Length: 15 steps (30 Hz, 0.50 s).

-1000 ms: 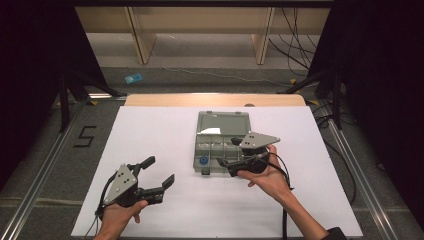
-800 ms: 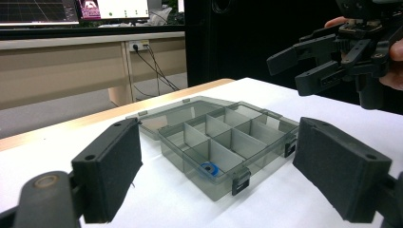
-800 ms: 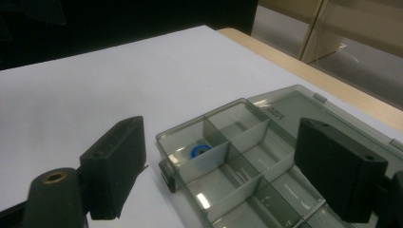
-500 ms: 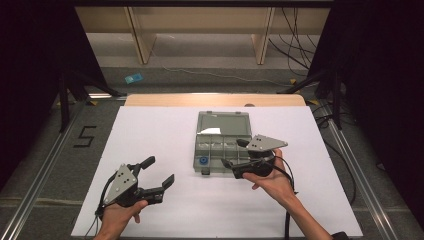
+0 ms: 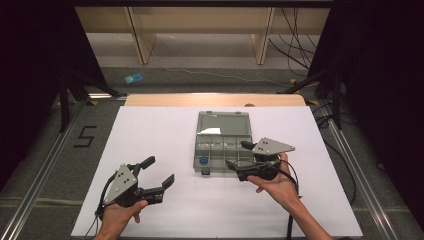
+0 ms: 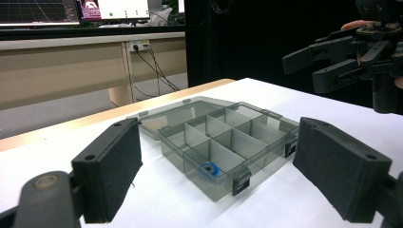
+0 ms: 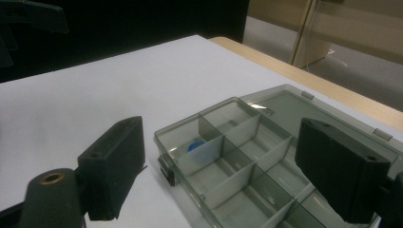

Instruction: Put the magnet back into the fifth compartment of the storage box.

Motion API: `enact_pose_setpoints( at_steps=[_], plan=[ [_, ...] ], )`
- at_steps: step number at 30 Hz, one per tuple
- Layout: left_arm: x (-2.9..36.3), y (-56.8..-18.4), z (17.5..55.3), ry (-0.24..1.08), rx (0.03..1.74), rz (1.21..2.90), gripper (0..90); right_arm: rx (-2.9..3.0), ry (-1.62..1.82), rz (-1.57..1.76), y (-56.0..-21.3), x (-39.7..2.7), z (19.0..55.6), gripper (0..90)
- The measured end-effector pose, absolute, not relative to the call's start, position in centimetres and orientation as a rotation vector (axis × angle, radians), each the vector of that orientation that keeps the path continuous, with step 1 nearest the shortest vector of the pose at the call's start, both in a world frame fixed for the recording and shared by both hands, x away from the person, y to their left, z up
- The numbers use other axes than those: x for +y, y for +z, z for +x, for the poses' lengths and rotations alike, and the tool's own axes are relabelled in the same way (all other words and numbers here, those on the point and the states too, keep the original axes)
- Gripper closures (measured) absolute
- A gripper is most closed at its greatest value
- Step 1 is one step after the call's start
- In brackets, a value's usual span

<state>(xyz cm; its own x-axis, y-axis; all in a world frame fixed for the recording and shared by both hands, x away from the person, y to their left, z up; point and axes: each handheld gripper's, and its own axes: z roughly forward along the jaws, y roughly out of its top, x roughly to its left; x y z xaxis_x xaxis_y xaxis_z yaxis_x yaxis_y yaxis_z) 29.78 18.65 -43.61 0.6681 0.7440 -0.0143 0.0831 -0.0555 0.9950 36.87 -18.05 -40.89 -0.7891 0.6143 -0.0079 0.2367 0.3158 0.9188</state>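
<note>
Grey see-through plastic organizer box (image 5: 222, 143) sits near the middle of the high view on the white counter (image 5: 165, 130), its lid folded flat open toward the top of the frame. Dividers split the tray into small compartments, and a small blue ring (image 5: 203, 161) lies in the compartment at the tray's lower left corner in that view; the other compartments I can see look bare.

At the lower left of the high view, a hand (image 5: 117, 217) holds the left claw (image 5: 159, 172) just over the counter, well apart from the box, with its jaws spread wide and nothing between them. From the left gripper view the box (image 6: 223, 142) shows between the two black pads, blue ring (image 6: 209, 169) in the nearest cell.

To the right of centre in the high view, the other hand (image 5: 276, 184) holds the right claw (image 5: 237, 155) at the box's lower right corner, jaws wide and gripping nothing. In the right gripper view its pads frame the tray (image 7: 237, 156) from close by, and the ring (image 7: 195, 145) shows partly hidden behind a divider at centre frame.
</note>
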Motion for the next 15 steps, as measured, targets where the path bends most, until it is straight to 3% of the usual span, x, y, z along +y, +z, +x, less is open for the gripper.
enact_pose_setpoints(
  at_steps=[15],
  plan=[
    [18.7,-43.6,29.8,0.620,0.710,1.553,15.6,2.151,1.546,0.798,-41.4,-19.6,35.0,17.3]
  ],
)
